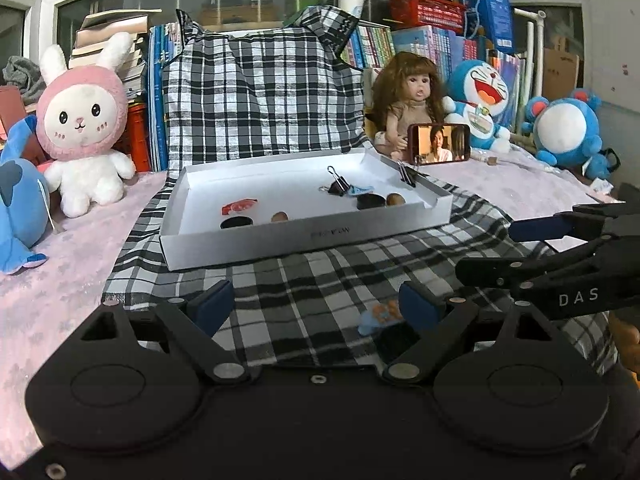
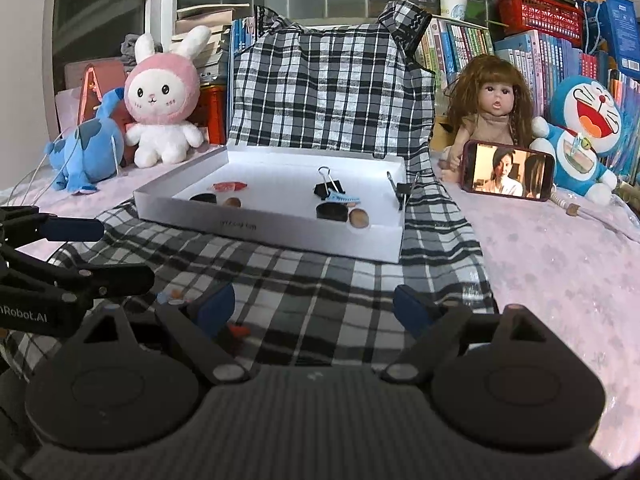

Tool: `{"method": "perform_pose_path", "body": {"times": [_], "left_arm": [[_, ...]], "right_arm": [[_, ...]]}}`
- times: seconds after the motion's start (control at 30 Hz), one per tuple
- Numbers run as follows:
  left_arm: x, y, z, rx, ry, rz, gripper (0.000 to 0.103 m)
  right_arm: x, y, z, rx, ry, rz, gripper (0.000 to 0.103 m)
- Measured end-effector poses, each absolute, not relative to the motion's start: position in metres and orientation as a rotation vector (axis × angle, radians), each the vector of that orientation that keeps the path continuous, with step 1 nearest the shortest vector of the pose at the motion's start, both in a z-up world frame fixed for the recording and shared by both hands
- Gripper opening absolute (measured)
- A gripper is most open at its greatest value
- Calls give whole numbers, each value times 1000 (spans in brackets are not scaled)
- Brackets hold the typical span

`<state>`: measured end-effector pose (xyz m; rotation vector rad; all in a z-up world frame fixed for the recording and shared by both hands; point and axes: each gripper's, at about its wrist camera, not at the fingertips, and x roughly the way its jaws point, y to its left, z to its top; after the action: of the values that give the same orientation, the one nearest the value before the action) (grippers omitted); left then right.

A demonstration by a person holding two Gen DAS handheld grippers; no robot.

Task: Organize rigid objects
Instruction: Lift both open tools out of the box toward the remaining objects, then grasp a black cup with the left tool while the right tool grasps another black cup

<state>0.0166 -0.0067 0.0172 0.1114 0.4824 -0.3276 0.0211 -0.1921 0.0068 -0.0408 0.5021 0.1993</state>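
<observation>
A shallow white box [image 1: 304, 236] [image 2: 272, 229] lies on checked cloth. It holds a black binder clip [image 1: 338, 185] [image 2: 329, 186], a blue hair clip [image 1: 362, 190], a red hair clip [image 1: 239, 206] [image 2: 228, 187], black round pieces [image 1: 370, 201] and brown ones [image 1: 395, 199]. A second binder clip [image 1: 408, 176] grips its right wall. My left gripper [image 1: 314, 306] [image 2: 127, 253] is open over the cloth in front of the box, with a small blue-and-orange clip [image 1: 380, 316] by its right finger. My right gripper [image 2: 312, 306] [image 1: 486, 251] is open beside it, with a small red piece [image 2: 238, 330] near its left finger.
Behind the box stand a pink rabbit plush [image 1: 82, 128], a blue plush [image 2: 86, 152], a doll [image 2: 494, 104], a phone [image 2: 508, 170] with its screen on, and a Doraemon plush [image 2: 584, 132]. Books and a red basket [image 2: 540, 12] line the back. Pink bedding lies on both sides.
</observation>
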Motion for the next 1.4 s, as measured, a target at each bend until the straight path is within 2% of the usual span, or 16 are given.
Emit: {"method": "perform_pose_path", "body": {"times": [0.53,0.73,0.87,1.23,1.3,1.4], "left_arm": [[-10,-3,4,78,508,-346,89],[-11,-10,2,57,547,-429,73],[-10,-14,-1,52,560,-448,57],[-4,-22,-4,46,575,-463,38],[-4,-25,-4,53,573,-462,30],[-5,-29,-5,73,561,-453,30]], "right_arm": [[1,-186,-1,-75,508,251,92],[-2,-186,-3,-90,511,251,92],[-3,-187,-4,-82,516,262,92],[-2,-193,-4,-54,519,245,91],[-3,-193,-4,-57,516,243,91],[-3,-193,-4,-50,520,254,91]]}}
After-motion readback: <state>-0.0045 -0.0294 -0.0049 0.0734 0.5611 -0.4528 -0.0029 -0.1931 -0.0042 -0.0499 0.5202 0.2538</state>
